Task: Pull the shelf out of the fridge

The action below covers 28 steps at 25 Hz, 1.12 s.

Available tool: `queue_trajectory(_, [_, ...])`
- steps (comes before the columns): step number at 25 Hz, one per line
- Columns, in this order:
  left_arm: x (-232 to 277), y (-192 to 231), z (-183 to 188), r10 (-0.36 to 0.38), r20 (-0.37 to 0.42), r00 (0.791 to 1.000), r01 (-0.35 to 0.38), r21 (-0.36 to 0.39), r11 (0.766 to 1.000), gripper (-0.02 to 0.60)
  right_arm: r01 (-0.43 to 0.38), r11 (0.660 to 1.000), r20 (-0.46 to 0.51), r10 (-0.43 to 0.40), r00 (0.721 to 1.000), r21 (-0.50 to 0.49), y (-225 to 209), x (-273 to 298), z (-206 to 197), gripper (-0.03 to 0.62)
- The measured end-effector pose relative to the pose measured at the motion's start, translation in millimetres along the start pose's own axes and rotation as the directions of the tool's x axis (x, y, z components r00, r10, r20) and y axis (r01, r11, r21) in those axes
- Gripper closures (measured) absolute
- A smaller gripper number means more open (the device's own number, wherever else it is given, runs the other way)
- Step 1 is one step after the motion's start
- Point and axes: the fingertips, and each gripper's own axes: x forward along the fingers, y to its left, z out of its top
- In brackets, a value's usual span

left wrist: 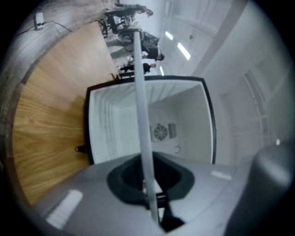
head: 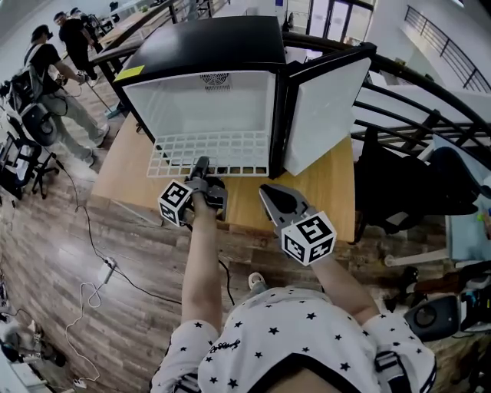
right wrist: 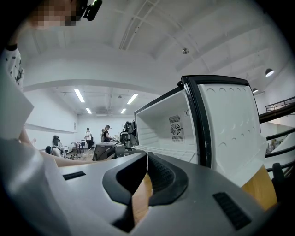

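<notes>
My left claw [head: 201, 163] clamps the white wire shelf's [head: 230, 150] front edge, partly out over the wooden table [head: 331, 188]; right claw [head: 265, 191] closed, empty.

Setting: open-plan lab or workshop hall — not a home.
Floor: wood-look planks [head: 46, 253], with loose cables [head: 84, 307] and a power strip [head: 107, 270] lying across them.
Furniture: plain wooden table [head: 123, 173] carrying a small fridge [head: 207, 46]; long benches [head: 130, 23] beyond.
Occupants: several people [head: 54, 77] standing by the benches.
Overhead: high white ceiling, strip lights [right wrist: 79, 95]; black railing [head: 441, 42] along one side.
</notes>
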Motion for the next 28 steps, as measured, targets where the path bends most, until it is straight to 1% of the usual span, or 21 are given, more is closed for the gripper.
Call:
queue_trajectory(6, [-29.4, 6.1, -6.7, 0.015, 0.006, 1.0, -0.015, 0.043, 0.999, 0.552, -0.026, 1.0, 0.0, 0.026, 1.0, -0.001, 6.6, -10.4, -0.2, 0.571])
queue_trajectory(9, [-47.4, 8.0, -10.8, 0.014, 0.022, 1.0, -0.014, 0.026, 1.0, 0.552, -0.04, 0.999, -0.007, 0.04, 0.999, 0.001, 12.6, -17.6, -2.7, 0.572])
queue_trajectory(14, [-72.6, 14.4, -16.5, 0.002, 0.054, 0.999, 0.0, -0.036, 0.999, 0.551, -0.056, 0.998, -0.007, 0.056, 0.998, 0.003, 20.2, -29.5, -5.6, 0.572])
queue_trajectory(16, [-82.3, 14.4, -19.8, -0.007, 0.067, 0.998, 0.01, -0.048, 0.999, 0.551, -0.062, 0.998, -0.004, 0.062, 0.998, 0.002, 23.0, -35.8, -6.4, 0.572])
queue_trajectory(22, [-120.1, 2.2, -38.8, -0.026, 0.083, 0.996, 0.029, -0.034, 0.999, 0.551, -0.075, 0.997, 0.015, 0.075, 0.997, 0.009, 37.4, -70.2, -7.3, 0.572])
queue_trajectory(28, [-146.5, -6.1, -56.3, -0.039, 0.091, 0.995, 0.042, -0.035, 0.998, 0.551, -0.084, 0.996, 0.029, 0.083, 0.996, 0.024, 43.9, -91.8, -8.2, 0.572])
